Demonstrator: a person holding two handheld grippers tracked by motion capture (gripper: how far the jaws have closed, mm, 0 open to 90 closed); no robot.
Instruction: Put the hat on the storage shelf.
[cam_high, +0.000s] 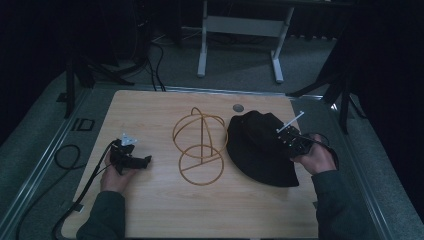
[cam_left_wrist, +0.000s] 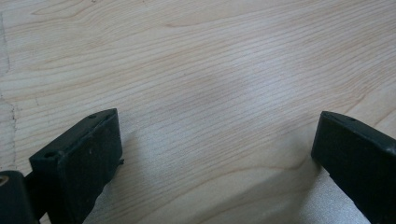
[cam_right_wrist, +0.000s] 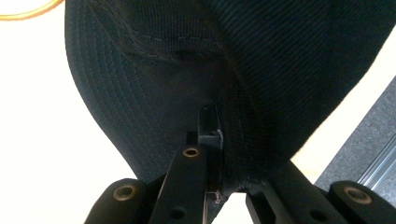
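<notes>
Right gripper (cam_right_wrist: 212, 140) pinching the black hat's (cam_right_wrist: 154, 98) brim.
Its jaws clamp the brim near the bench's (cam_high: 150, 107) right edge, beside the wire stand (cam_high: 200, 147); the left gripper (cam_high: 131, 159), jaws wide, rests near the left edge.

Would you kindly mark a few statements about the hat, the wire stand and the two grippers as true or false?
1. The right gripper has its jaws closed on the brim of the black hat. True.
2. The left gripper holds the wire stand. False: its jaws are open over bare table, with nothing between them.
3. The hat sits on top of the wire stand. False: it lies on the table to the right of the stand in the high view.
4. The wire stand lies between the two grippers in the high view. True.
</notes>
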